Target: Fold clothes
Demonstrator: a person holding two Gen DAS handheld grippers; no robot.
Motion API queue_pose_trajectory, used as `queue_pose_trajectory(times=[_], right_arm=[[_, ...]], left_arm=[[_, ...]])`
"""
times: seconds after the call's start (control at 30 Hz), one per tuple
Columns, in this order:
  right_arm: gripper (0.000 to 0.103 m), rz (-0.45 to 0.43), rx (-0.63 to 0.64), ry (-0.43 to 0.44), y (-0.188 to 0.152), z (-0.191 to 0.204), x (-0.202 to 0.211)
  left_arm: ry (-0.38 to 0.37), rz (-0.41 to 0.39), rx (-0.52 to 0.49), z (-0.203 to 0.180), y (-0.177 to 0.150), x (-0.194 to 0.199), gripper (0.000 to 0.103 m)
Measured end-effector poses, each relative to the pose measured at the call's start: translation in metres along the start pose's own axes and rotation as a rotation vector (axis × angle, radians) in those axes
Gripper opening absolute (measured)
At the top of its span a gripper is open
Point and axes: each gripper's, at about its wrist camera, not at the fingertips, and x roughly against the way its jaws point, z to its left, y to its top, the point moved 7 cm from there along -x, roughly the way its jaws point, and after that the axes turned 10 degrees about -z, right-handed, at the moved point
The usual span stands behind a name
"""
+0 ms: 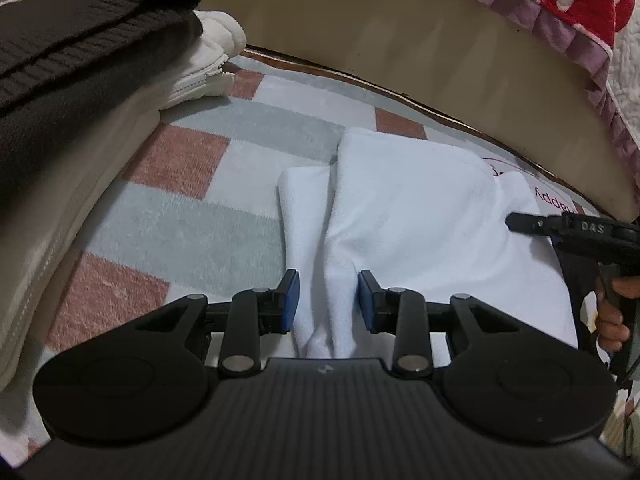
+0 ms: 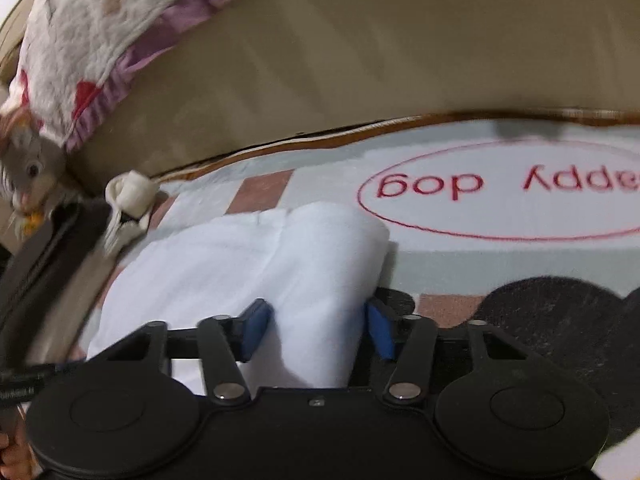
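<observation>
- You work on a checked rug [image 1: 192, 216] of grey and pink squares, with a beige bed side [image 1: 380, 40] across the top of both views and a quilt [image 1: 580, 12] hanging at the upper right of the left view.
- A stack [image 1: 72, 80] of dark and white folded clothes fills the upper left of the left view; it looks finished.
- The white cloth [image 1: 408, 220] lies centre frame on the rug, part folded, with a raised fold running up from the bottom centre.
- Your left gripper [image 1: 328, 300] has its jaws parted, one blue pad on each side of that fold; they are not pinching it.
- Your right gripper [image 2: 316, 326] also stands with jaws apart, straddling the thick rolled edge of the cloth in the lower centre of the right view. Whether the pads touch the fabric, you cannot tell.
- A red oval with lettering [image 2: 504, 188] sits on the rug at the upper right of that view, just beyond the cloth.
- You seem to be mid-fold, either about to take hold or just letting go.
- Next, likely close both on the near edge evenly, lift together and carry it over toward the far edge, keeping the layers from slipping apart.
</observation>
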Motion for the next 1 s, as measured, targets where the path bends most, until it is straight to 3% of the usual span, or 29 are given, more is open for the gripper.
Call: queue_pose_trajectory(times=[0.03,0.13,0.2,0.23,0.27,0.33,0.4,0.43,0.47,0.5,0.6,0.63,0.83,0.93,1.0], right_arm=[[0.017,-0.022,0.018,0.018,0.003,0.002,0.002],[0.014,-0.118,0.071,0.046,0.012,0.012,0.018],[0.014,-0.129,0.121,0.0,0.011,0.015,0.017],[0.018,-0.117,0.152,-0.046,0.009,0.014,0.012],[0.033,-0.11,0.163,-0.087,0.007,0.012,0.01],[0.044,-0.108,0.118,-0.14,0.005,0.005,0.012],[0.045,-0.087,-0.016,-0.092,0.001,-0.001,0.027],[0.051,-0.073,-0.091,-0.06,-0.002,-0.003,0.035],[0.059,-0.057,-0.169,-0.019,-0.007,-0.006,0.044],[0.061,-0.033,-0.24,0.031,-0.014,-0.008,0.051],[0.061,0.056,-0.347,0.125,-0.039,-0.01,0.063],[0.061,0.087,-0.358,0.139,-0.046,-0.01,0.065],[0.064,0.203,-0.303,0.232,-0.069,0.014,0.065],[0.068,0.218,-0.269,0.239,-0.069,0.019,0.059],[0.068,0.199,-0.305,0.235,-0.066,0.017,0.053]], left_arm=[[-0.001,-0.002,-0.01,0.001,0.002,0.0,0.032],[-0.002,-0.008,-0.04,0.004,0.007,-0.001,0.026],[0.033,-0.025,-0.087,0.005,0.012,0.004,0.027],[0.03,-0.028,-0.062,0.007,0.014,0.007,0.027],[0.022,-0.03,-0.025,0.01,0.017,0.01,0.027],[-0.035,-0.031,0.042,0.015,0.02,0.017,0.03],[-0.099,-0.011,0.081,0.015,0.02,0.022,0.045],[-0.134,0.017,0.079,0.013,0.017,0.022,0.057],[-0.159,0.044,0.066,0.009,0.014,0.02,0.058],[-0.18,0.072,0.05,0.005,0.009,0.018,0.059],[-0.125,0.156,0.053,0.008,-0.006,0.001,0.062],[-0.104,0.175,0.06,0.011,-0.011,-0.005,0.07],[-0.158,0.099,0.185,0.022,-0.008,-0.01,0.078],[-0.194,0.066,0.217,0.022,-0.006,-0.013,0.081],[-0.212,0.056,0.193,0.016,-0.004,-0.015,0.068]])
